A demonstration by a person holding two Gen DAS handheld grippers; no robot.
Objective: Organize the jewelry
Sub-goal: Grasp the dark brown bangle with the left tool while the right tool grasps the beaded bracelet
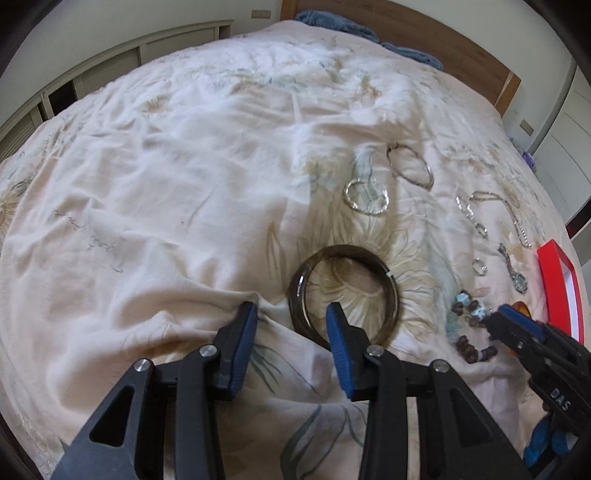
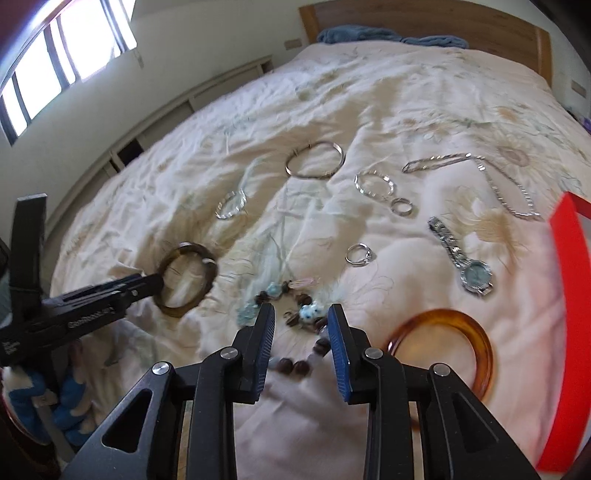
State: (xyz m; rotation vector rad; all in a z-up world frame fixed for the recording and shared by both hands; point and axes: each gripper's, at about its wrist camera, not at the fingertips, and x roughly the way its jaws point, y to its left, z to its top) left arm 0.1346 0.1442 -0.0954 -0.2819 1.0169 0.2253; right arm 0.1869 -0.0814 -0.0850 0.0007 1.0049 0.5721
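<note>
Jewelry lies spread on a cream floral bedspread (image 1: 147,184). My left gripper (image 1: 291,314) is open, its jaws either side of the near-left rim of a dark brown bangle (image 1: 345,253), also in the right wrist view (image 2: 207,258). My right gripper (image 2: 301,314) is open over a beaded bracelet with brown and blue beads (image 2: 306,314), seen too in the left wrist view (image 1: 469,306). An amber bangle (image 2: 476,332) lies right of it. A silver watch (image 2: 469,266), a ring (image 2: 358,254), a thin silver bangle (image 2: 314,160) and a chain necklace (image 2: 498,188) lie farther out.
A red box (image 2: 569,266) stands at the right edge, also in the left wrist view (image 1: 557,280). Blue pillows (image 2: 369,35) and a wooden headboard (image 2: 424,18) are at the far end. White low cabinets (image 1: 110,62) run along the left wall under a window (image 2: 55,55).
</note>
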